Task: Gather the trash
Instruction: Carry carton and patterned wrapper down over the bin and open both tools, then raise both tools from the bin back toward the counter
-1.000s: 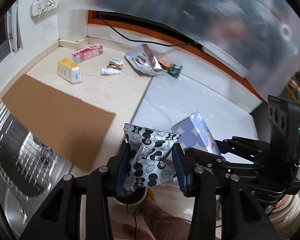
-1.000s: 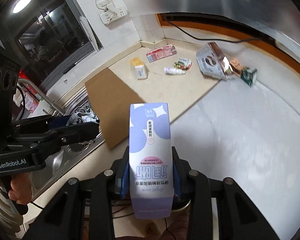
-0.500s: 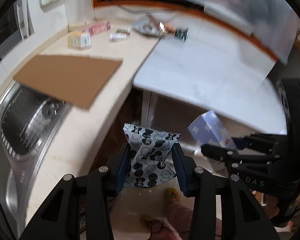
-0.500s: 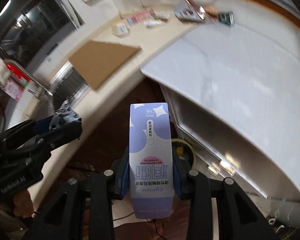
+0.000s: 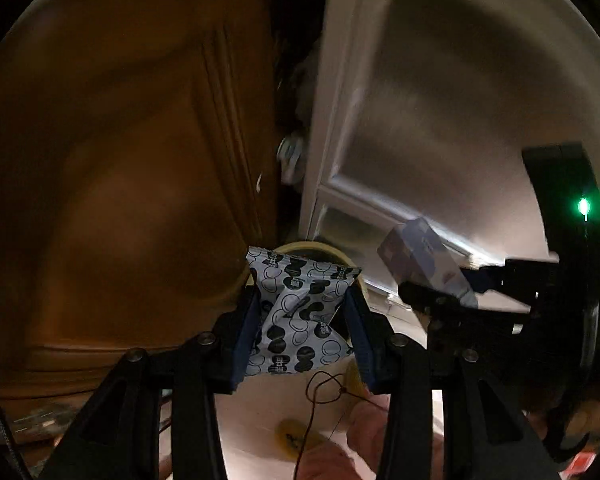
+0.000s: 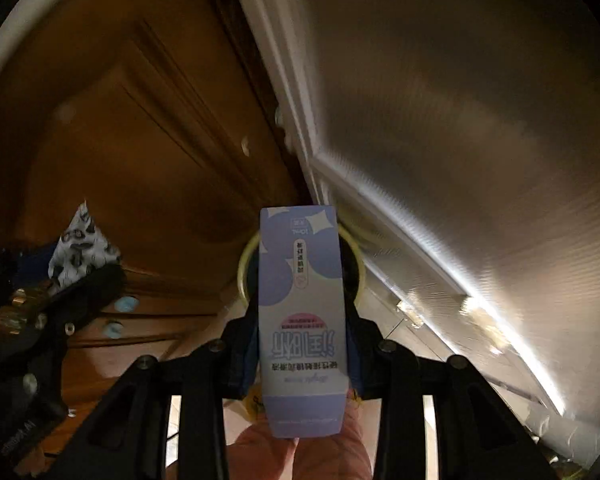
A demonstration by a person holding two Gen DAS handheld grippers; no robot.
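Note:
My left gripper (image 5: 300, 316) is shut on a crumpled wrapper (image 5: 296, 312) printed with black and white rings. It hangs just over the yellow rim of a round bin (image 5: 324, 247) on the floor. My right gripper (image 6: 302, 316) is shut on a tall lilac and white carton (image 6: 302, 320), which covers most of the same yellow-rimmed bin (image 6: 245, 264). In the left wrist view the carton (image 5: 428, 260) and the right gripper show at the right. In the right wrist view the wrapper (image 6: 80, 244) shows at the left, held in the left gripper.
A brown wooden cabinet door (image 5: 120, 160) fills the left side, and a grey metal panel (image 5: 460, 100) with a white frame the right. The bin stands in the corner between them. A thin cord (image 5: 320, 392) and a person's pink-slippered foot (image 6: 300, 456) are on the pale floor below.
Both grippers have dropped from above the counter to floor level in front of the cabinets, still holding the wrapper and the carton. The counter has left view and the bin has come close.

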